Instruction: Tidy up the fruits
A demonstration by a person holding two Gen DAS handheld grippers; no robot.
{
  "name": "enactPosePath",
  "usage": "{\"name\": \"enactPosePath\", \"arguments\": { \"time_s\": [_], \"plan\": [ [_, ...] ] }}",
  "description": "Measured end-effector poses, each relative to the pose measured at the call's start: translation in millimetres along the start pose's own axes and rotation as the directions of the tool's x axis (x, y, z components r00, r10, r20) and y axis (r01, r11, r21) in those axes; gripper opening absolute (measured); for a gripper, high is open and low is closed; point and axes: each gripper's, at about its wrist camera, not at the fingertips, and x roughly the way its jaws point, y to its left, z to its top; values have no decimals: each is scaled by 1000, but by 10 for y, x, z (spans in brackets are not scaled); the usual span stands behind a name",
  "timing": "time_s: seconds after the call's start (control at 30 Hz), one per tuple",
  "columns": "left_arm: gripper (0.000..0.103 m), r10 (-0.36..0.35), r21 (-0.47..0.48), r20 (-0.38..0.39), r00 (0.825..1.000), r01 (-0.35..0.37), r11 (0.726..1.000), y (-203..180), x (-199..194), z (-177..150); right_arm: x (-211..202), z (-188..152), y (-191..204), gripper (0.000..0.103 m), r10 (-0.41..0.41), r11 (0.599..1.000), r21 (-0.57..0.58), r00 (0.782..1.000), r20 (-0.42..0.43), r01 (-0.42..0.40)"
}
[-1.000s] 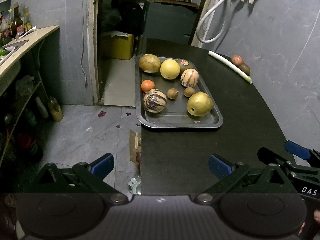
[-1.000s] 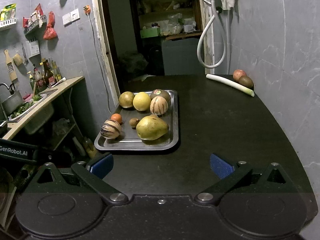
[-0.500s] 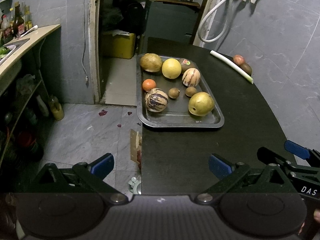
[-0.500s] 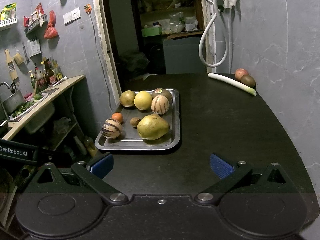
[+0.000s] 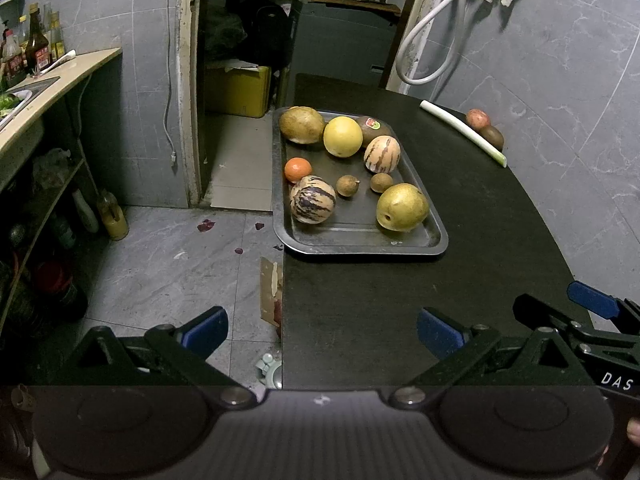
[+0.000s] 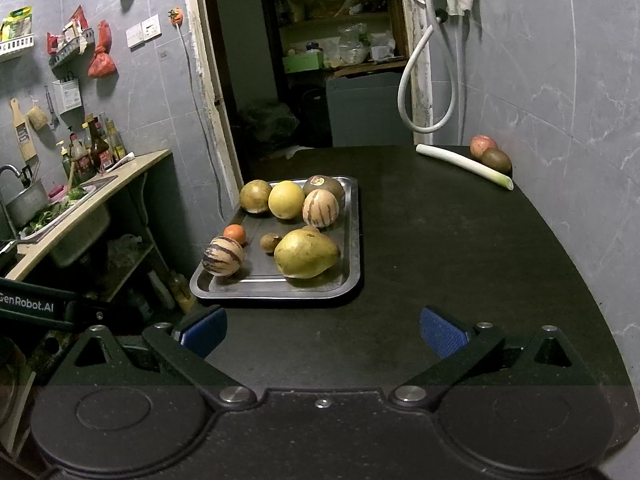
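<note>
A metal tray [image 5: 360,242] [image 6: 354,236] sits on the black table [image 5: 480,240] [image 6: 440,240] at its left edge. It holds several fruits: a yellow pear [image 5: 402,207] [image 6: 307,254], two striped melons [image 5: 312,199] [image 5: 382,154], a yellow citrus [image 5: 343,136], a small orange [image 5: 297,169] and small brown fruits. A red apple [image 6: 483,146] and a brown fruit [image 6: 496,160] lie at the far right by the wall. My left gripper [image 5: 322,332] is open and empty, short of the tray. My right gripper [image 6: 323,332] is open and empty, near the table's front.
A white leek [image 5: 464,133] [image 6: 464,165] lies at the far right of the table. The table's left edge [image 5: 283,300] drops to a tiled floor. A counter with sink and bottles [image 6: 80,188] stands to the left. The grey wall [image 6: 560,120] borders the table on the right.
Both grippers have drifted slightly; the tray and fruits sit a touch lower in the left wrist view. Nothing was taken hold of or moved.
</note>
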Motion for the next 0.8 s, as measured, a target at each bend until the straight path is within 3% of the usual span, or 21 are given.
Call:
{"name": "enactPosePath", "arguments": {
  "time_s": [0.8],
  "plan": [
    [102, 2, 0, -4, 1000, -2, 1000, 5, 3, 4, -2, -12, 15, 102, 2, 1000, 2, 1000, -4, -2]
  ]
}}
